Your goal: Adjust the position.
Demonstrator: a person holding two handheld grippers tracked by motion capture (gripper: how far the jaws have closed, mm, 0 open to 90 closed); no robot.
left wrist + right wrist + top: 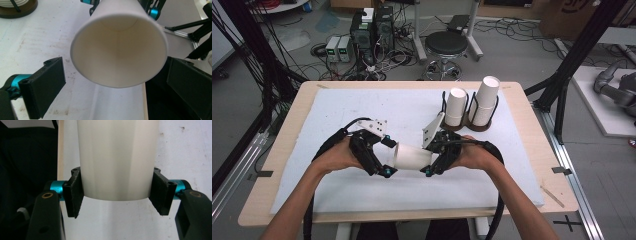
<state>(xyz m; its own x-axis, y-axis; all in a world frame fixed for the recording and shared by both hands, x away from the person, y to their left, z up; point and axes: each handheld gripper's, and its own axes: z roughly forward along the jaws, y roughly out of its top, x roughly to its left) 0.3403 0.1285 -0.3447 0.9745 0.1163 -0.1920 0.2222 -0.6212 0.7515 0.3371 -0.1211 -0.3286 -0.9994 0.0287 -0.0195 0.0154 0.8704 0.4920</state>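
A white paper cup [412,156] lies level in the air between my two grippers, low over the white mat [362,110]. My right gripper [433,155] is shut on its narrow bottom end. In the right gripper view both pads [73,195] press the cup [117,157] from either side. My left gripper [388,156] is at the cup's mouth, open. In the left gripper view the cup's open mouth [117,50] faces the camera, and the left gripper [116,72] has its jaws standing wide on either side, the left one clear of the rim.
A dark wire holder [469,125] at the back right of the mat carries two stacks of white cups [455,106] [485,99]. The mat covers most of the wooden table [297,125]. Beyond the table are a stool [446,45], cables and boxes on the floor.
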